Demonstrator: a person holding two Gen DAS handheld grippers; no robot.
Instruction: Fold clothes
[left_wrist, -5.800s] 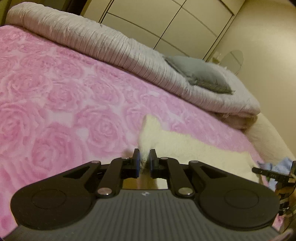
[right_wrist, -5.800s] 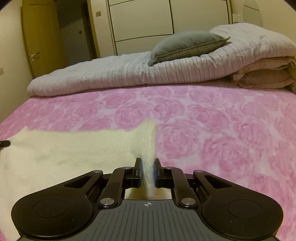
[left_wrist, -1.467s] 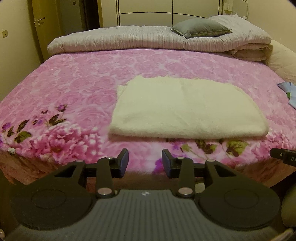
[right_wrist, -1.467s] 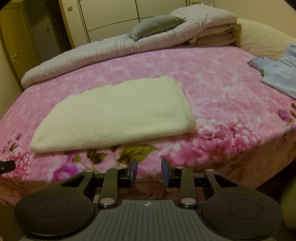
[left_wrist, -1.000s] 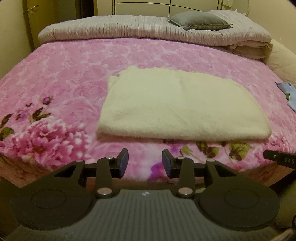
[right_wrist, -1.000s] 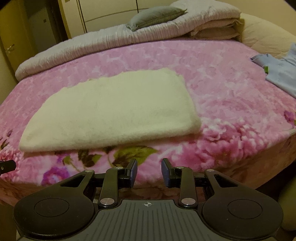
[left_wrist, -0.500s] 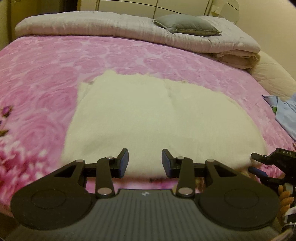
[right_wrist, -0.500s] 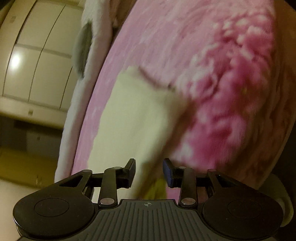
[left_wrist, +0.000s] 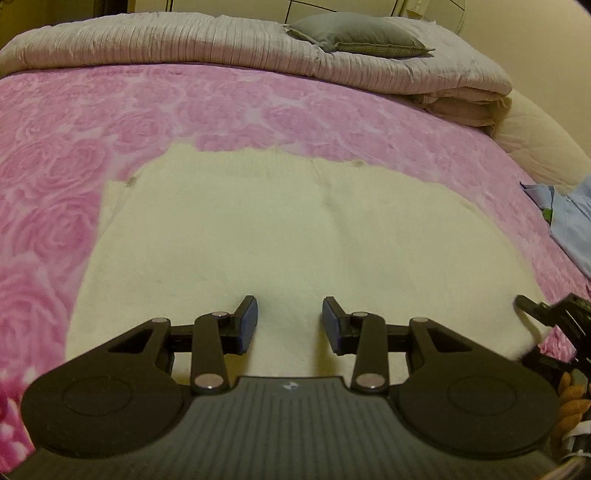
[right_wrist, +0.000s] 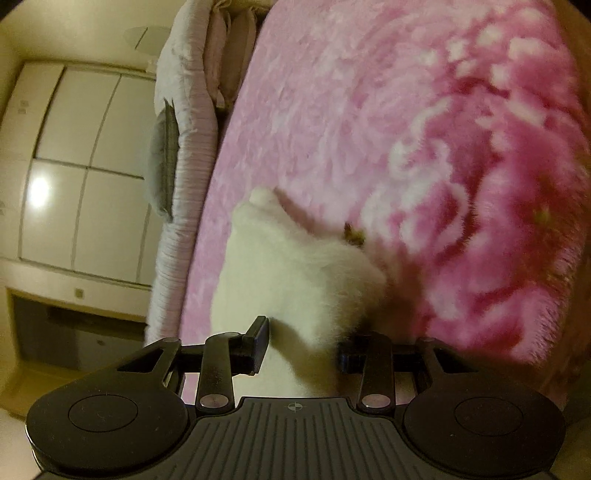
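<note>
Pink bed (left_wrist: 258, 107) filling both views now as both grippers are closing in on the cream garment (left_wrist: 280, 236): left gripper (left_wrist: 289, 323) hovering with fingers apart, right gripper (right_wrist: 303, 345) rolled sideways, fingers parted astride its corner, readying another fold.

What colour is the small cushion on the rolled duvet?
Grey, plain; the cushion shows best in the left wrist view.

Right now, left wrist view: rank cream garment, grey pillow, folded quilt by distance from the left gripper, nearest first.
1. Cream garment: lies flat directly under and ahead of the left gripper, whose jaws stand open over its near edge.
2. Folded quilt: runs across the far end of the bed, beyond the pink blanket.
3. Grey pillow: sits on top of the quilt, far right.
</note>
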